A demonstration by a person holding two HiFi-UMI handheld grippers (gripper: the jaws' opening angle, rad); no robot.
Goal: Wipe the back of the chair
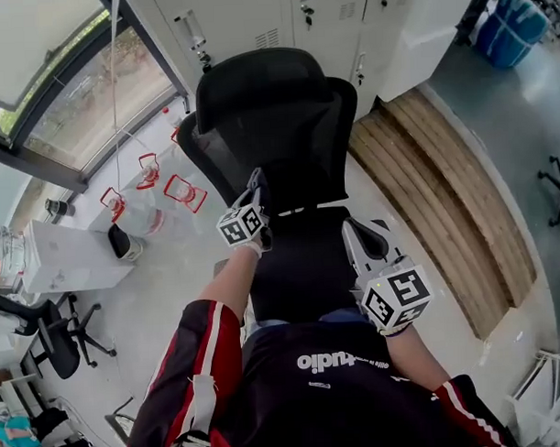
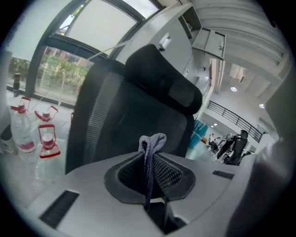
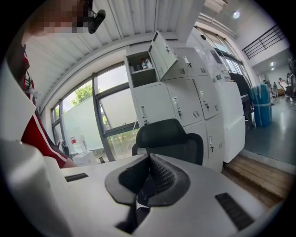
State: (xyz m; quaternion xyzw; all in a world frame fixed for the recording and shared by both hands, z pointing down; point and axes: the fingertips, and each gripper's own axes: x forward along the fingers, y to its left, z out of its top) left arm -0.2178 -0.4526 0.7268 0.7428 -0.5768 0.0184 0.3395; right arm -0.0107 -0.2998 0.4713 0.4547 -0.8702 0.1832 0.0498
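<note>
At your far left, clear water jugs (image 1: 150, 190) with red handles stand on the pale floor beside the window. Your left gripper (image 1: 257, 187) is clenched on a grey-blue cloth (image 2: 151, 148). A folded loop of the cloth pokes up above the closed jaws and the rest hangs down between them. You hold this gripper up against the rear of the black chair (image 1: 276, 117), low on the mesh back and well below the headrest. In the left gripper view the chair's back fills the space right ahead of the cloth, but no view shows whether the cloth touches the mesh.

The chair stands in the middle in front of you, its back turned toward you, with white lockers (image 1: 282, 16) behind it.

Your right gripper (image 1: 358, 235) is lower and to the right of the chair's back, apart from it. Its jaws are closed together with nothing between them, and they point toward the chair and the lockers. Further right, a wooden platform (image 1: 444, 185) runs along the floor.
</note>
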